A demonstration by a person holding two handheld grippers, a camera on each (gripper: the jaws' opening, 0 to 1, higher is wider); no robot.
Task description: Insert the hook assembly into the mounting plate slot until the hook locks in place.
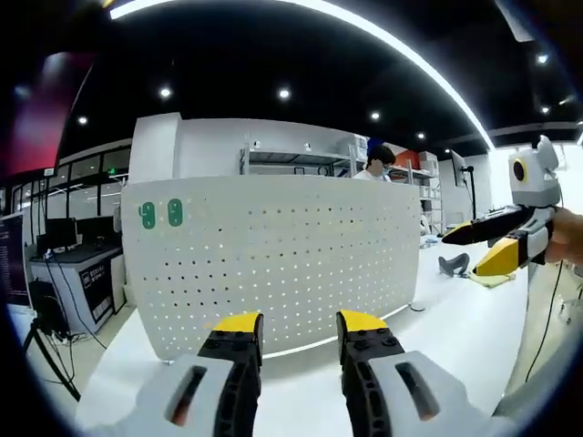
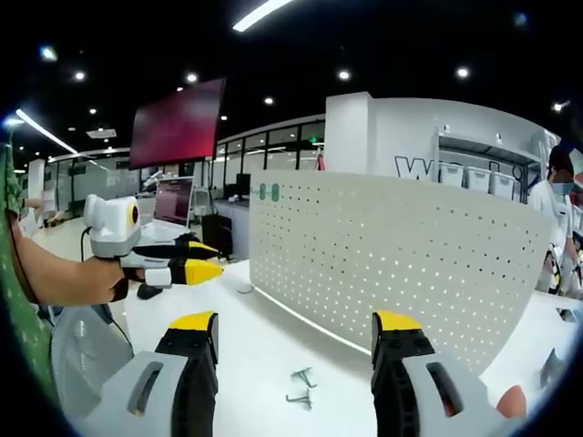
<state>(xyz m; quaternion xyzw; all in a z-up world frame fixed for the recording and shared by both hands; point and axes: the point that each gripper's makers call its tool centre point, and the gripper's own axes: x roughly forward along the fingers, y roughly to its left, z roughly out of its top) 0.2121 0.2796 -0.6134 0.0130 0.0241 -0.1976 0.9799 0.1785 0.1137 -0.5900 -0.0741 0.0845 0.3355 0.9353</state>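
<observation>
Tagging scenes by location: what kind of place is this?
Probably an open-plan lab or workshop: desks with monitors, metal storage shelves, a big wall screen and ceiling spotlights. A white pegboard stands on the white table.

The upright perforated panel [image 1: 273, 264] stands across the table [image 1: 455, 337] straight ahead of you and blocks any reach beyond it. In front of the panel, bare table lies open up to its foot. In the right gripper view, two small wire hooks [image 2: 301, 387] lie on the table near the panel's base, between your jaws. Your left gripper [image 2: 187, 262] hovers off the panel's left end.
</observation>
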